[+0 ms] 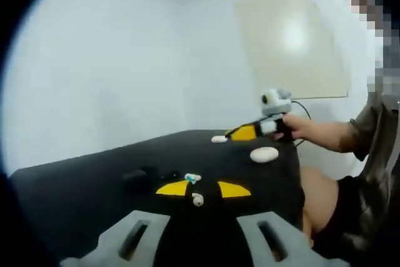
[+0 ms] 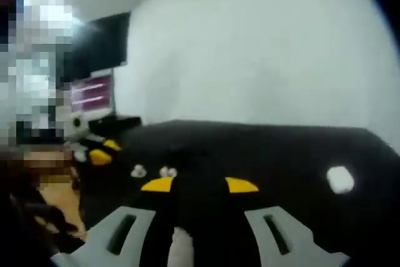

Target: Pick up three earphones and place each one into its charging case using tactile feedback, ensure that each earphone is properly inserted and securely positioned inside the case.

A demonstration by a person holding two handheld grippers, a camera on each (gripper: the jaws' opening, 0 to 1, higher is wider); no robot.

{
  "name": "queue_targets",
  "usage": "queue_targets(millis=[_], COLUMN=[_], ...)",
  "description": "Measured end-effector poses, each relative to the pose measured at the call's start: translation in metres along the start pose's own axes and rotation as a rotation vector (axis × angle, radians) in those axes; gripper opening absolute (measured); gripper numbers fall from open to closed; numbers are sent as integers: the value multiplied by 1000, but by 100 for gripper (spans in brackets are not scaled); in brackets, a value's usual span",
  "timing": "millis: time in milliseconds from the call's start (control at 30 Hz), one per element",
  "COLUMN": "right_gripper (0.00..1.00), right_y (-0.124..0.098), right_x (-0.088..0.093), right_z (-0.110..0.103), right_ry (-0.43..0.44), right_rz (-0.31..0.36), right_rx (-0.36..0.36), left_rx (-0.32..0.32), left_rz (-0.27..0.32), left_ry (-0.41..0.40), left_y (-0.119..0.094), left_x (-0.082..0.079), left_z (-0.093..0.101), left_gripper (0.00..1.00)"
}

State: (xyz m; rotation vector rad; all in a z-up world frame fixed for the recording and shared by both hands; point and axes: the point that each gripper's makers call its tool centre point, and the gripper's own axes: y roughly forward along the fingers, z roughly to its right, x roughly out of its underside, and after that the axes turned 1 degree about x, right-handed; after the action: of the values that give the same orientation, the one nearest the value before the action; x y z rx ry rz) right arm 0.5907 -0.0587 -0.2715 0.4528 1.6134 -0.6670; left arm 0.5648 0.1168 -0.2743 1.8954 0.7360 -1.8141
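Note:
My left gripper hovers open over a black table, yellow tips apart. A small white earphone lies on the table between the tips, and a white and blue piece lies just beyond them. A dark case sits to the left, blurred. An oval white case lies farther right. My right gripper is open too, with two small earphones just past its left tip. A white case lies to its right. A white object shows low between its arms.
A hand holds the right gripper at the table's far edge, beside a small white object. The left gripper shows at the table's left edge. A lit monitor stands behind it. White walls surround the table.

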Motion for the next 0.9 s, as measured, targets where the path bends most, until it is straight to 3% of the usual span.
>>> queue_targets(millis=[100,200,233,367,500,733,833,900], right_gripper=[32,30,30,31,33,29,29,28], right_y=[-20,-37,-42,-40,-27,-7,-4,0], right_x=[14,15,20,34,37,34,32,28], right_z=[-20,-36,-43,-41,-31,-17,-17,-22], right_ry=[-71,-245,-280,-416,-556,-524,-373,-179], right_rz=[-18,64,54,5,-33,-80,-96,-107], right_rx=[-51,-19,-9,51,115,97,25,-71], left_rx=[3,3,2,-2,-2,-9,-5,5], left_rz=[1,-3,-2,-2,-9,34,40,50], left_ry=[-12,-8,-5,-6,-1,-2,-1,4], left_y=[0,0,0,0,0,-5,-5,-5], left_x=[0,1,1,1,3,-5,-6,-7], left_z=[1,2,2,0,0,-3,-1,1], left_gripper=[14,14,14,13,13,13,14,14])
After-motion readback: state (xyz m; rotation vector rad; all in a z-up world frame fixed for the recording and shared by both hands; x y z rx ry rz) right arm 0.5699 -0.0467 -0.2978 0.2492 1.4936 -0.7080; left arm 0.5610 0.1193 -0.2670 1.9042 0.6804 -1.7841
